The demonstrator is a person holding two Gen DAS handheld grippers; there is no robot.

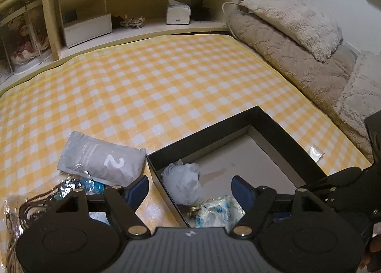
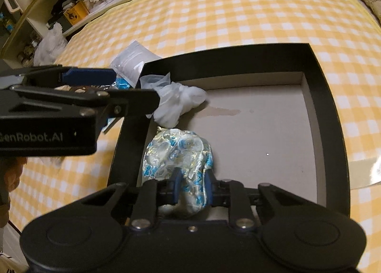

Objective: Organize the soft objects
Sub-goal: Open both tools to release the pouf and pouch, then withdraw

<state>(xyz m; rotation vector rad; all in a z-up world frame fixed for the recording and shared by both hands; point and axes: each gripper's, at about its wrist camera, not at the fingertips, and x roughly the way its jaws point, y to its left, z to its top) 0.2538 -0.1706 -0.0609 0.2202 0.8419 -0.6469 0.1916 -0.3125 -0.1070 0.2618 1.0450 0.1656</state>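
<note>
Brocade pouch [image 2: 177,154] pinched in right claw [image 2: 190,187].

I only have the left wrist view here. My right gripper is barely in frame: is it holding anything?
Observer: Yes, the right gripper is shut on the blue-and-silver brocade pouch, inside the black box.
Operator: Is the white plastic bag clear of it?
Observer: The white plastic bag lies apart from the pouch, farther into the box.
Operator: And my left gripper?
Observer: The left gripper is open, empty, over the box's left wall.
</note>
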